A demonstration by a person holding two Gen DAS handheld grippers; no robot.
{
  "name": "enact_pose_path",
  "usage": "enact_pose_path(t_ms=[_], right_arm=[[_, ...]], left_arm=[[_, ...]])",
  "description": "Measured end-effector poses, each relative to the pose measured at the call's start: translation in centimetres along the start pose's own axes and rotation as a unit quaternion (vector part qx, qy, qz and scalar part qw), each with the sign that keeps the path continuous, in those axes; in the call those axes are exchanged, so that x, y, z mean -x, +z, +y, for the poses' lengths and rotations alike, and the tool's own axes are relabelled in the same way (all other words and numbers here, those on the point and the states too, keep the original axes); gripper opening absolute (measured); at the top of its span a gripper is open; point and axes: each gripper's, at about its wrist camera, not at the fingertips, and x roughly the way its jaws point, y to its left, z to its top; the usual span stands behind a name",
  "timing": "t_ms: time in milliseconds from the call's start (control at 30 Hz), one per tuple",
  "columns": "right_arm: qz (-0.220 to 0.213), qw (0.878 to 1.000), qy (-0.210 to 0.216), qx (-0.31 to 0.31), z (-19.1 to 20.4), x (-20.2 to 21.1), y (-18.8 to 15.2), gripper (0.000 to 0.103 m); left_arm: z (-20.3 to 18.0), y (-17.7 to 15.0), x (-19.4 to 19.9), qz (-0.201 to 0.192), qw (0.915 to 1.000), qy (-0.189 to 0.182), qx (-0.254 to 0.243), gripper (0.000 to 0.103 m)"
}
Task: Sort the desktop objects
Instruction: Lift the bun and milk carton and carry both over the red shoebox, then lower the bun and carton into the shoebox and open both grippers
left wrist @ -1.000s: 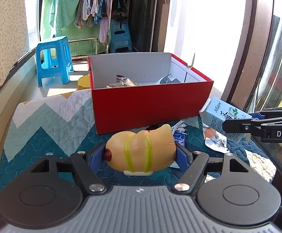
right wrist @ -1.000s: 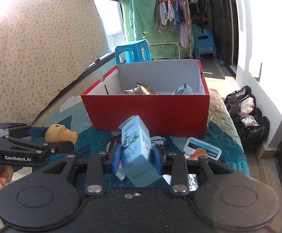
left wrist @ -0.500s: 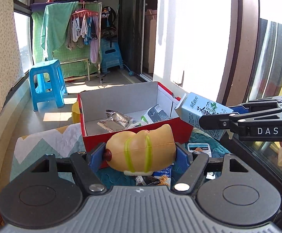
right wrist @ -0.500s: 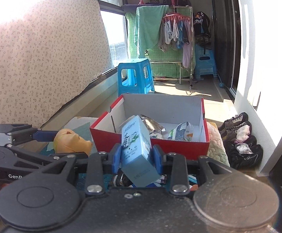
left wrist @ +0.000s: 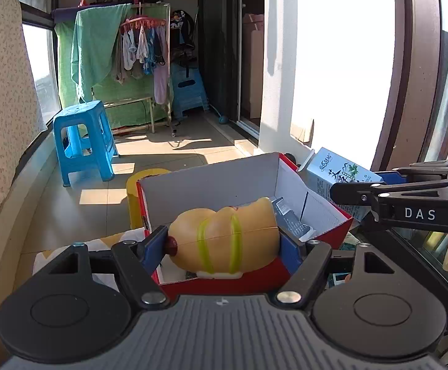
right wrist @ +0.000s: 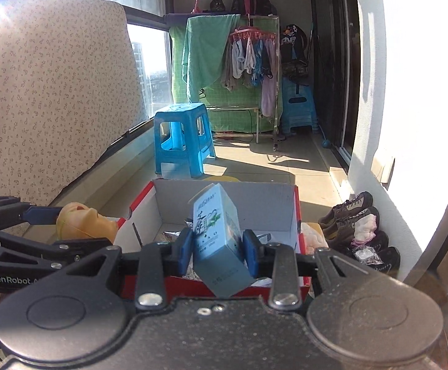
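Observation:
My left gripper [left wrist: 224, 246] is shut on a yellow plastic toy head [left wrist: 227, 237] with green bands, held over the open red shoebox [left wrist: 325, 203]. The toy also shows in the right wrist view [right wrist: 82, 225], at the box's left rim. My right gripper [right wrist: 217, 251] is shut on a light blue carton [right wrist: 216, 231], held tilted over the red shoebox [right wrist: 297, 215]. The carton also shows in the left wrist view [left wrist: 334, 175], by the box's right wall. Snack packets [left wrist: 288, 222] lie inside the box.
A blue stool [left wrist: 83, 141] stands on the tiled floor beyond the box, with a yellow tub [left wrist: 140, 185] just behind the box. A clothes rack with a green towel [right wrist: 205, 61] is at the back. Shoes [right wrist: 356, 222] lie by the right wall.
Both grippers have risen and moved forward with their objects, from low over the quilt in front of the box to above the open box.

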Motion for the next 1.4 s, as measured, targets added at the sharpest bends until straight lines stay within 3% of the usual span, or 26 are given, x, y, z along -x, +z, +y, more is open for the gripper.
enact_pose_path(t_ms=[433, 700, 1400], right_arm=[[0.04, 0.998, -0.014, -0.052, -2.2, -7.6, 0.6, 0.034], [0.07, 0.995, -0.003, -0.072, -2.8, -10.9, -0.2, 0.034], [0.124, 0.99, -0.017, -0.071, -2.8, -13.9, -2.1, 0.035]], left_arm=[[-0.5, 1.2, -8.7, 0.05, 0.9969, 0.014, -0.059, 0.074], [0.8, 1.1, -12.7, 0.084, 0.9951, 0.024, -0.047, 0.074], [0.2, -0.2, -16.1, 0.148, 0.9868, 0.031, -0.059, 0.075]])
